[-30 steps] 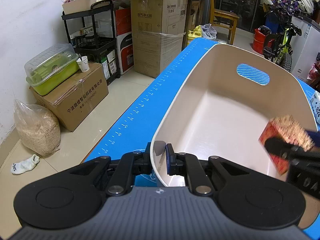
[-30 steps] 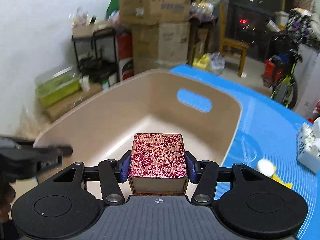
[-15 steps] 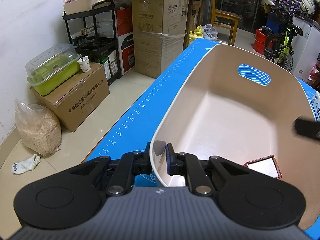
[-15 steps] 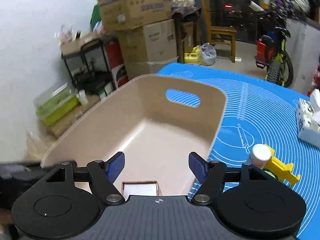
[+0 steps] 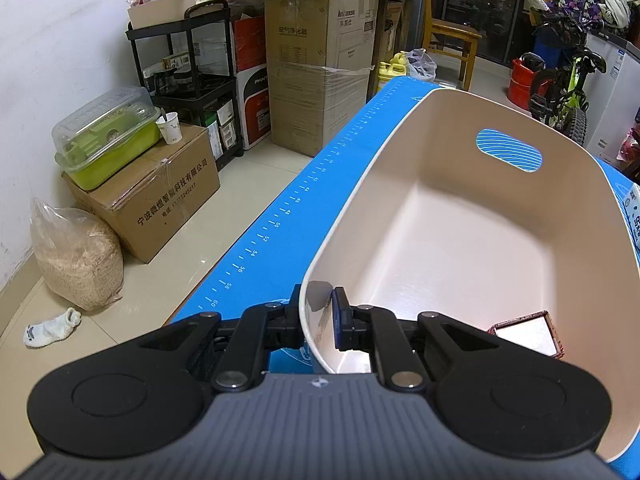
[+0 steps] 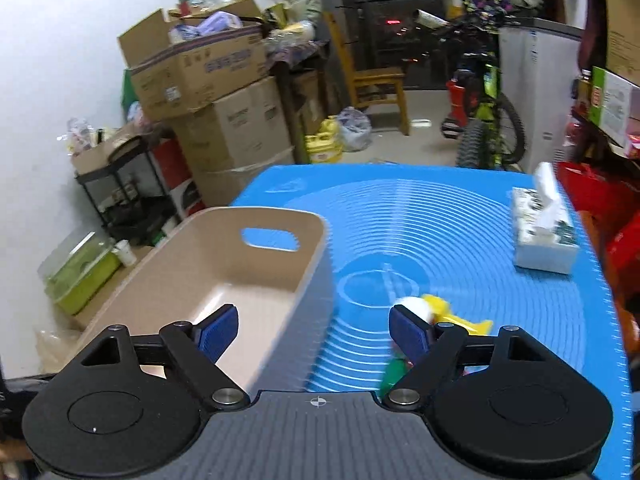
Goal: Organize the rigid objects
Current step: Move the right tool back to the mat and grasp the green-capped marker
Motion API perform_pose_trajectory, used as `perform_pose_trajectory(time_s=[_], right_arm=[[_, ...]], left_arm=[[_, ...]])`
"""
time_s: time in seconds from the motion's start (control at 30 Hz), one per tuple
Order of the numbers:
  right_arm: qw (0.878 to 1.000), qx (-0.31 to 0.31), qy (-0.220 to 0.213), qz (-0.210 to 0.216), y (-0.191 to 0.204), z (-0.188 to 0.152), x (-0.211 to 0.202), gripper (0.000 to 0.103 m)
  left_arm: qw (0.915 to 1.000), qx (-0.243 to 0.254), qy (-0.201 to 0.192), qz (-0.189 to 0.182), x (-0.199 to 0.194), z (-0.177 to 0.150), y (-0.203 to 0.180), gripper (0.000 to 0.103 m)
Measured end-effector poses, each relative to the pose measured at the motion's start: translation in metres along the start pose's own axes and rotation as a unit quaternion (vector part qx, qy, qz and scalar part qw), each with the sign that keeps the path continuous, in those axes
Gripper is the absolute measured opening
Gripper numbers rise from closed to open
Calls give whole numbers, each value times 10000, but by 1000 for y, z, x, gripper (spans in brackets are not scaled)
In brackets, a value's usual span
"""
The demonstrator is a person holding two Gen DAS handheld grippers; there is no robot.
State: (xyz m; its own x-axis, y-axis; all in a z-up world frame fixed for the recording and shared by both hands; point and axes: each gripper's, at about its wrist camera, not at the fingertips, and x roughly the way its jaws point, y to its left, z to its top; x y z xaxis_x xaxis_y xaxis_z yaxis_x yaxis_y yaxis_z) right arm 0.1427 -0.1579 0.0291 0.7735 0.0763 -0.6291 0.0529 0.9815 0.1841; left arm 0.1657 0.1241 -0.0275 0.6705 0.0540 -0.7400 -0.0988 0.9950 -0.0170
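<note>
Over on the blue surface (image 6: pixel 460 240), the right claw (image 6: pixel 314 330) hangs wide and empty, its blue pads spread apart above the beige bin's (image 6: pixel 192 280) right wall. Just beyond its right pad sits the next candidate, a yellow toy (image 6: pixel 452 314) with a white rounded part, and something green peeks out below it, too blurred to name. Meanwhile the left claw (image 5: pixel 320 316) is pinched tight on the bin's near rim, one pad inside, one outside, anchoring it. One item is home: a red patterned box (image 5: pixel 528 332) lies on the bin floor near the right wall. For the step in hand, I'd say swing right and drop low, centre the toy between the pads before squeezing, and take it across its narrow body, not the round end, which looks likely to slip. Left should hold that rim steady. A tissue box (image 6: pixel 542 236) stands well apart at the far edge.
</note>
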Motion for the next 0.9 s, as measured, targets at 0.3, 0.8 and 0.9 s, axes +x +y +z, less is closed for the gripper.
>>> perform_pose_trajectory(time_s=[0.3,0.8,0.9], right_arm=[[9968,315,294,-668,-59,-18,23,85],[9979,-340,413,-370,-44,-45,59,83],[9963,-681,365,-377,-33,-48,61,77]], left_arm=[[10000,-4,-3,3,0,-1,-1,15],[10000,-4,-12,26,1,-2,-2,16],[10000,-7,-11,26,1,-2,-2,16]])
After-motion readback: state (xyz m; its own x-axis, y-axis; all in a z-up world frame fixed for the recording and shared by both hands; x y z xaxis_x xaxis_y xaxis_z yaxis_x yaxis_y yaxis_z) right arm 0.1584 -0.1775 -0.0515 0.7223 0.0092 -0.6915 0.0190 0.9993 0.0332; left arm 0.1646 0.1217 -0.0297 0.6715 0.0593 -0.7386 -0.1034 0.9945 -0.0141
